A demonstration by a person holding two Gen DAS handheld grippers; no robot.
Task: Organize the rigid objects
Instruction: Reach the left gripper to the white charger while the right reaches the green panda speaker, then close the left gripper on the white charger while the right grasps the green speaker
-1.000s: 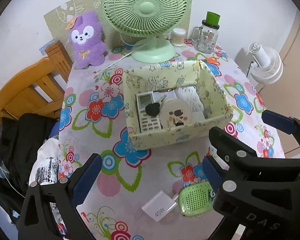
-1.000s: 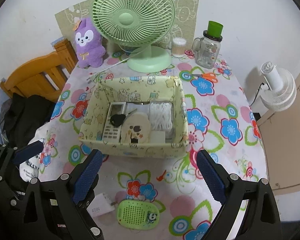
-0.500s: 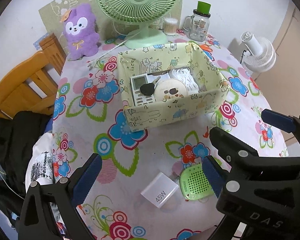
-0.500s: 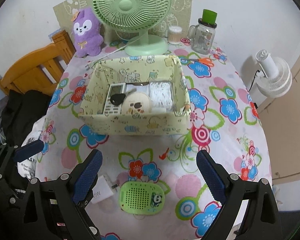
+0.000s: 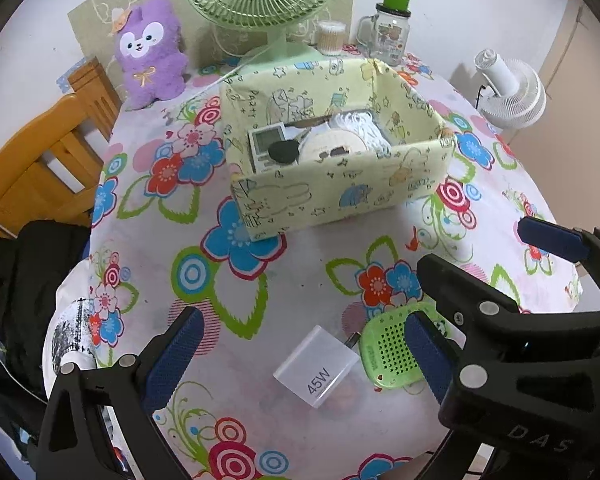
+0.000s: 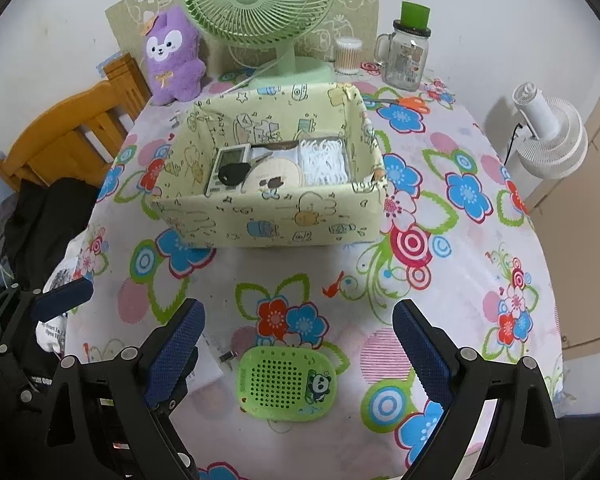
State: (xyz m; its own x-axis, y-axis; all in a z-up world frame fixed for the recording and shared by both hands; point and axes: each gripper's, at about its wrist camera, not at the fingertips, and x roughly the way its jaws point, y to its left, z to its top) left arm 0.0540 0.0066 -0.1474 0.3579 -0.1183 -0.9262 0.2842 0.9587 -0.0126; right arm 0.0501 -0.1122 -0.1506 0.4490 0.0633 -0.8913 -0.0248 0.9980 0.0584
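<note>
A pale green patterned box (image 5: 340, 196) (image 6: 268, 224) stands mid-table, holding a grey remote (image 6: 226, 168), a black key fob (image 6: 234, 174), a round cream disc (image 6: 276, 174) and white strips (image 6: 326, 160). Near the table's front edge lie a white 45W charger (image 5: 316, 368) and a green perforated panda case (image 6: 286, 384) (image 5: 390, 360). My left gripper (image 5: 300, 348) hovers open above the charger. My right gripper (image 6: 298, 344) is open above the green case; its arm shows in the left wrist view and hides part of the case there.
At the back stand a green desk fan (image 6: 260, 4), a purple plush (image 6: 174, 56), a cotton swab jar (image 6: 348, 56) and a glass mug jar with green lid (image 6: 406, 56). Orange scissors (image 6: 410, 102) lie behind the box. A wooden chair (image 5: 40, 148) with dark clothes is left; a white fan (image 6: 552, 140) right.
Both grippers have pulled back from the box and come lower toward the table's front edge, so the charger and green case now sit between the fingers. Both stay open.
</note>
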